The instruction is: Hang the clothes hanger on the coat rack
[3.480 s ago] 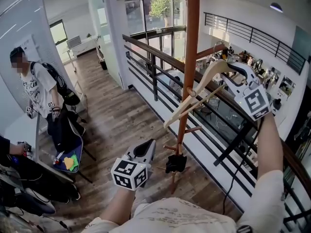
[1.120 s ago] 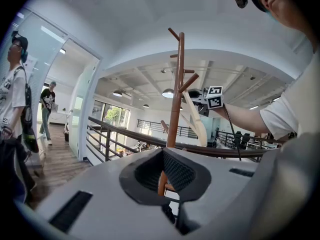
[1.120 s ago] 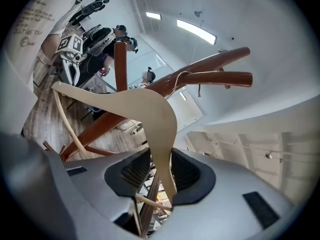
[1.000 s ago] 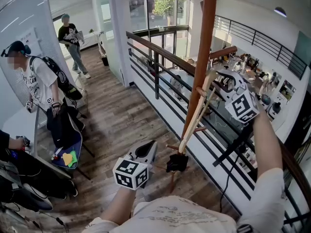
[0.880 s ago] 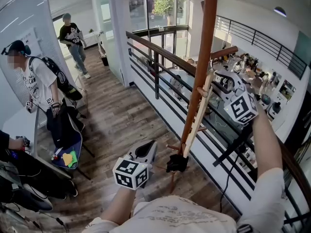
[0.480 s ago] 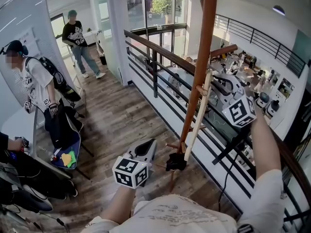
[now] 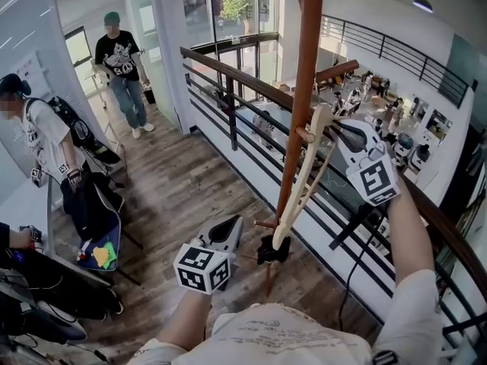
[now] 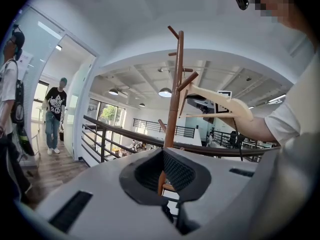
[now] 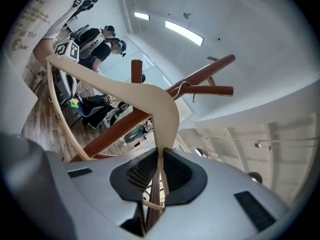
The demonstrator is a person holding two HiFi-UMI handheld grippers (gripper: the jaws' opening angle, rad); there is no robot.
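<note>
Pinches clothes hanger [image 9: 150, 96] by one arm in right gripper [image 9: 160, 179], jaws just closed onto it; slopes steeply down beside coat rack [image 7: 304, 67] pole, hook seemingly over peg [image 9: 212, 90].

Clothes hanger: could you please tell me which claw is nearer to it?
Right. The right claw has just been closing on the clothes hanger and grips it beside the coat rack; the left claw hangs low, apart from it.
</note>
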